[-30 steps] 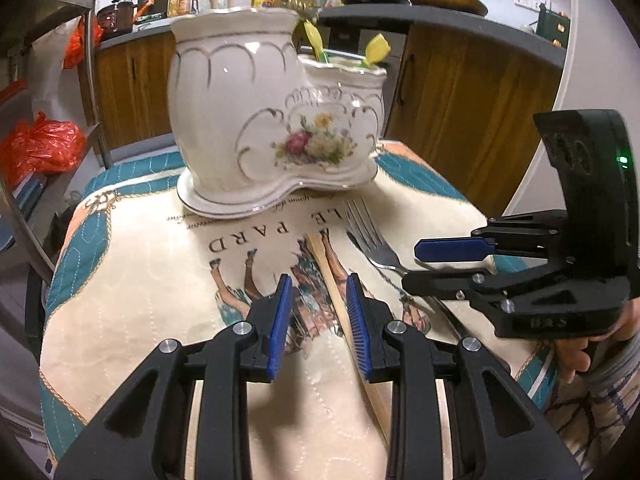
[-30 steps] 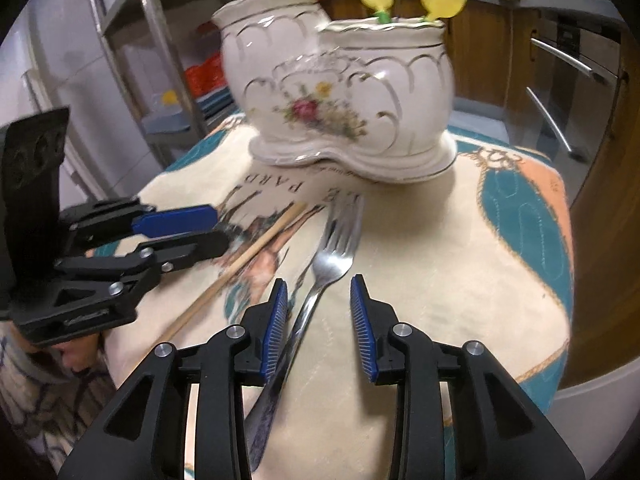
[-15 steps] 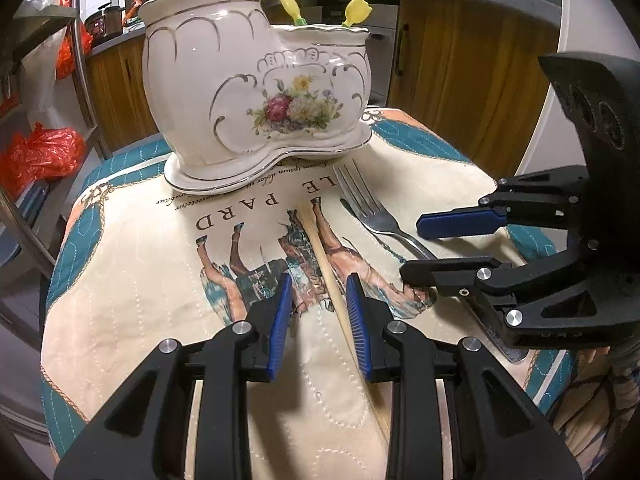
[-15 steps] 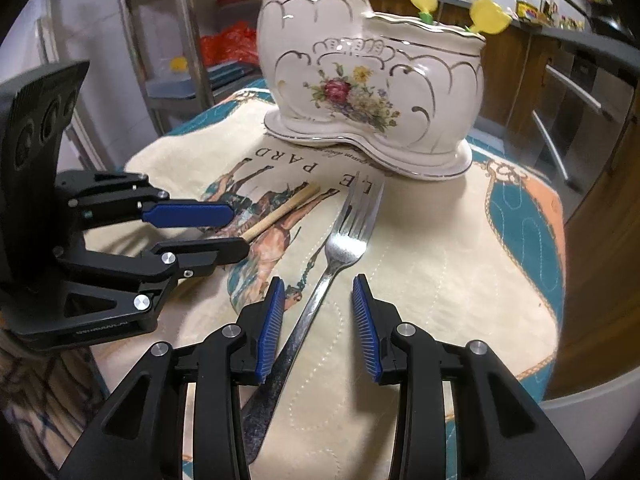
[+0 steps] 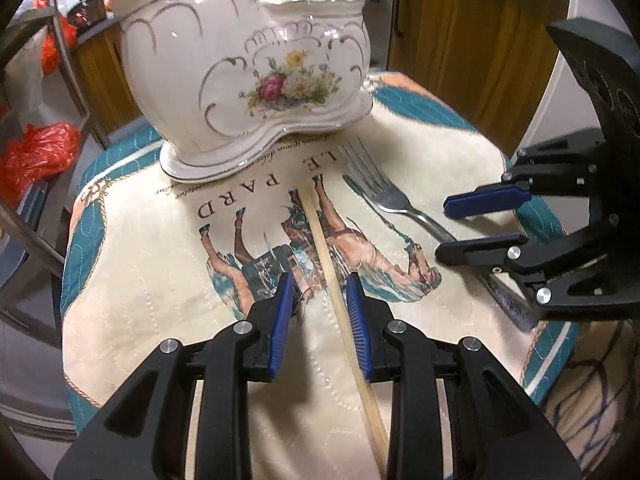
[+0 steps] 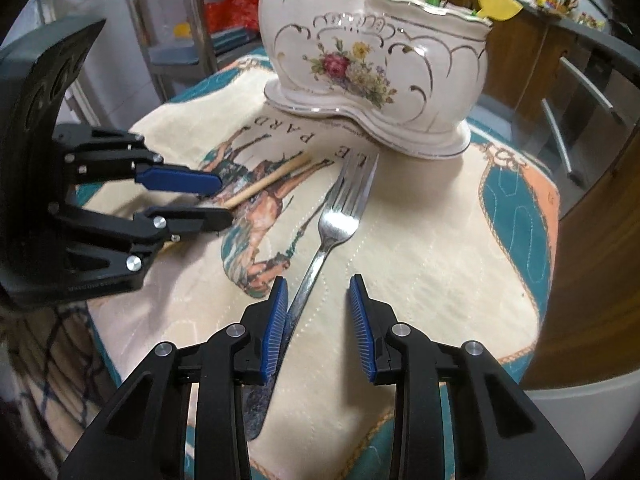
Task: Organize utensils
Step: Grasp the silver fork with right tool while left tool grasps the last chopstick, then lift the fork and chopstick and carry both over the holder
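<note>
A wooden chopstick and a steel fork lie side by side on the printed cloth in front of a white floral ceramic holder. My left gripper is open, its jaws straddling the chopstick close to the cloth. My right gripper is open with the fork handle between the jaws, near the left pad. Each gripper shows in the other's view: the left gripper over the chopstick, the right gripper over the fork. The holder has two yellow-tipped items in its low compartment.
The small round table's cloth drops off at the edges all around. Wooden cabinets stand behind the table. Metal shelving and orange bags are at the left.
Both grippers have moved forward and down toward the cloth. The left now straddles the chopstick and the right straddles the fork handle. Both stay open.
</note>
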